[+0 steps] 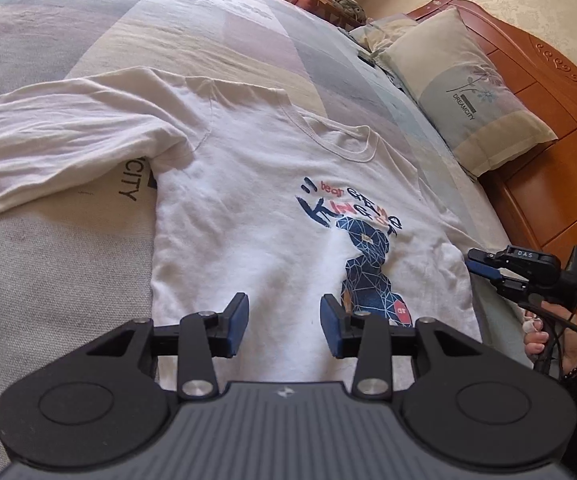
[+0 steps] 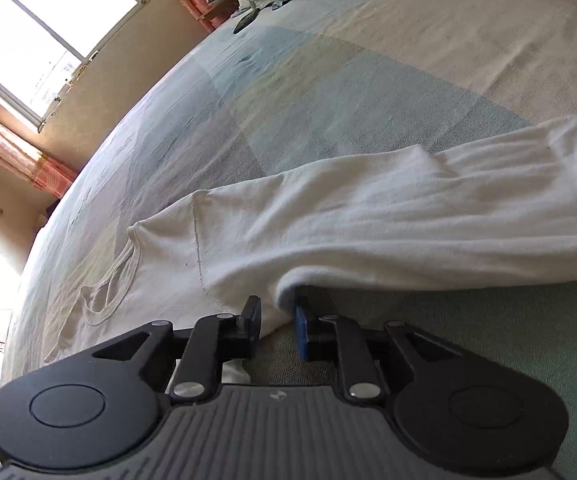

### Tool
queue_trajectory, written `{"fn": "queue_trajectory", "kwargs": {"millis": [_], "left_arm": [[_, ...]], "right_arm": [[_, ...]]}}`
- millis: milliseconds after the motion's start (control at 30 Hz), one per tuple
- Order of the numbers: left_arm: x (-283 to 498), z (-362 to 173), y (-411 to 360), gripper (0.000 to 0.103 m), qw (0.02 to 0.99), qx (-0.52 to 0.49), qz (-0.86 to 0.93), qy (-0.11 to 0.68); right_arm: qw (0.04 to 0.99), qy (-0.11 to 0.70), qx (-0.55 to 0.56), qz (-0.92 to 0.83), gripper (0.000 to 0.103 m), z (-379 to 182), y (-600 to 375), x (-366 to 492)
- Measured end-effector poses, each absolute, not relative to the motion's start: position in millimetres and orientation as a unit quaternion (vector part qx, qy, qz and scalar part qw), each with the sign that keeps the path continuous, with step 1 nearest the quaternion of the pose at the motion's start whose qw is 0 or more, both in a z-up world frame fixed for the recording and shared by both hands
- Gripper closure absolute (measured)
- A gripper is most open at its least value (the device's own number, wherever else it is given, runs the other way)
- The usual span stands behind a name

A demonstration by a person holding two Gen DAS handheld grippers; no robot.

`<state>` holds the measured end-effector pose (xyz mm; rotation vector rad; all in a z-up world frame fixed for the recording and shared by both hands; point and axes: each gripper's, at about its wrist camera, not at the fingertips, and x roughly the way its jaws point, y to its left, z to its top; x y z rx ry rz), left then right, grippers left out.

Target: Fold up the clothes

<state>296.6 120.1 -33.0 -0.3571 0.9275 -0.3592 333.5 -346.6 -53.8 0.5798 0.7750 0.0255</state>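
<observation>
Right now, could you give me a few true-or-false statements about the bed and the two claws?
1. A white long-sleeved cotton shirt with a blue bear print lies print side up on the pastel patchwork bedcover. True.
2. The left claw is clamped on the shirt. False: it hangs open above the shirt's lower part, holding nothing.
3. A pale flower-printed pillow lies by the carved wooden headboard. True.
4. The shirt is folded into a neat square. False: it lies spread out, with one long sleeve stretched sideways.
5. The right claw is far from the shirt. False: it is at the shirt's edge, with a fabric fold at its tips.
</observation>
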Motion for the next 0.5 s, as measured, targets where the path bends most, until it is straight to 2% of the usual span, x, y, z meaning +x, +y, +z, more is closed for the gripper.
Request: {"fn": "queue_trajectory", "kwargs": {"millis": [67,100,167,333,500], "left_arm": [[304.7,-34.6,108.3,0.063,0.873,-0.127,-0.172,0.438],[309.3,-36.0,99.9,0.063,0.878,-0.098,-0.171,0.435],[316.8,-43.2,86.2,0.063,0.881,-0.047,-0.171,0.438],[310.9,-52.7,92.5,0.059,0.889,0.034,-0.176,0.422],[310.4,-36.8,107.0,0.06,0.887,0.056,-0.167,0.427]], "right_arm": [[0.89,0.377,0.252,0.036,0.071,-46.4,-329.9,322.4],[0.893,0.38,0.238,0.047,0.065,-42.6,-321.6,316.9],[0.896,0.384,0.21,0.071,0.059,-35.2,-304.9,305.8],[0.889,0.409,0.171,0.118,0.062,-55.7,-289.5,293.2],[0.891,0.421,0.147,0.089,0.061,-39.0,-308.6,281.3]]}}
